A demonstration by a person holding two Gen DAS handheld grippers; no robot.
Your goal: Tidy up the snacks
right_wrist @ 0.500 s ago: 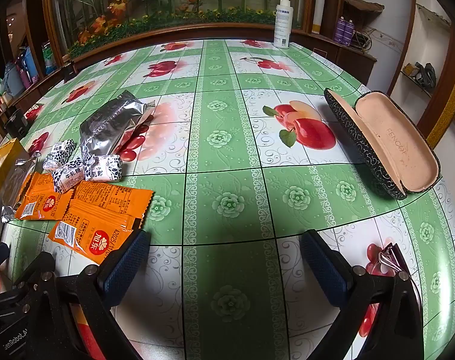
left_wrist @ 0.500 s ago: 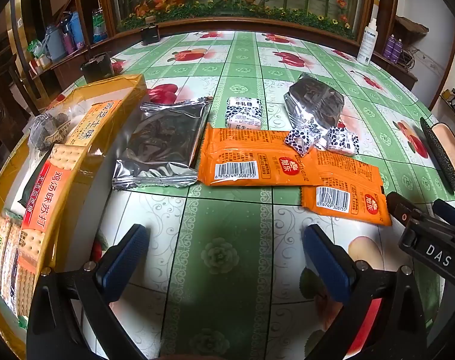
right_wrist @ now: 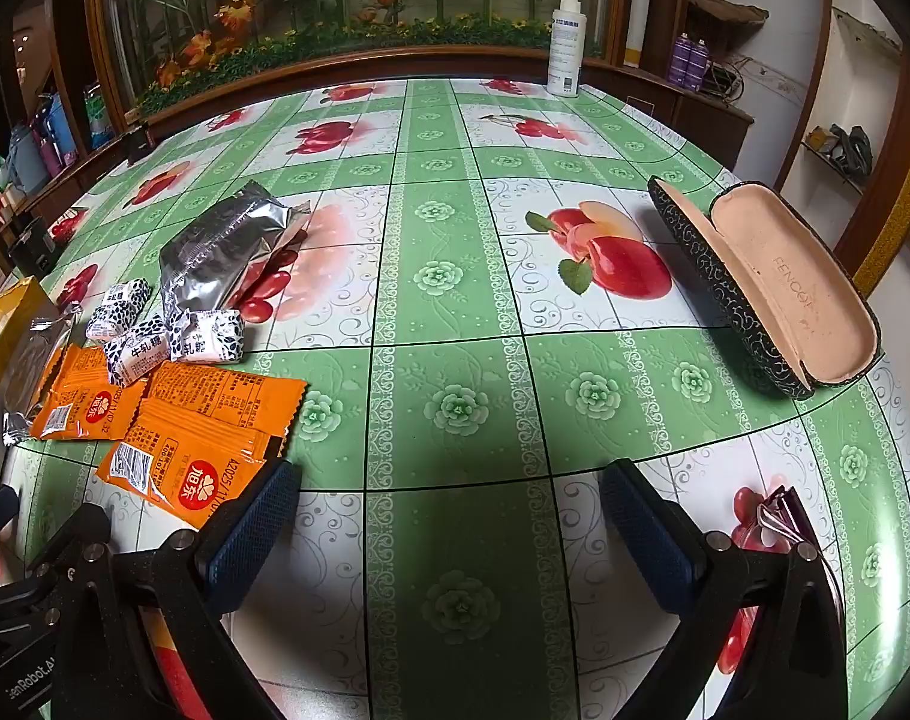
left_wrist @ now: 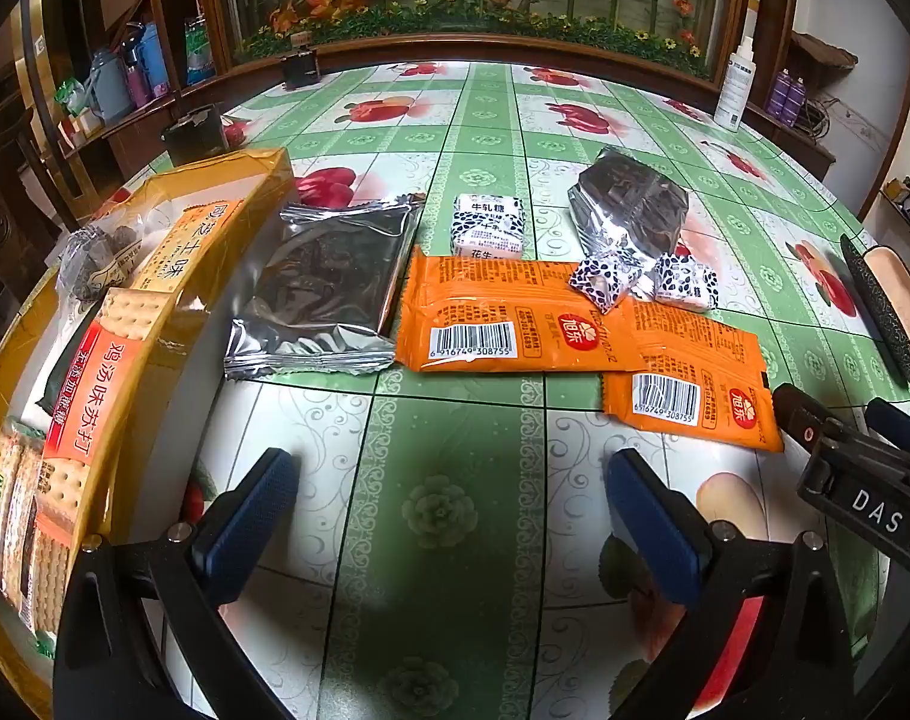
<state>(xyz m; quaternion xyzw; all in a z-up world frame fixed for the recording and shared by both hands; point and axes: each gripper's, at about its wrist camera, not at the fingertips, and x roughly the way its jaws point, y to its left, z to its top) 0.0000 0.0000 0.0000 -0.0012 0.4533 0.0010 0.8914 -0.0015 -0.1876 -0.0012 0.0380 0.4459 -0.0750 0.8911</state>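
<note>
Snacks lie loose on the worktop (left_wrist: 455, 540) ahead of you: two overlapping orange packets (left_wrist: 502, 318), three small candies (left_wrist: 604, 282) resting partly on them, and two foil packs (left_wrist: 323, 288), beside the yellow box (left_wrist: 257, 192) at your left. Your left claw (left_wrist: 449, 516) and right claw (right_wrist: 449, 516) both hover spread and empty. Pinch the upper orange packet carelessly and you may drag its neighbour or tip the candies; slick foil may slip.

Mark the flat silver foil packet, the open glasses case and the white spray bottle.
flat silver foil packet (left_wrist: 320, 294), left wrist view, middle of its dark reflective face.
open glasses case (right_wrist: 784, 294), right wrist view, on the pink inner lining.
white spray bottle (right_wrist: 565, 51), right wrist view, mid-body on the label.
</note>
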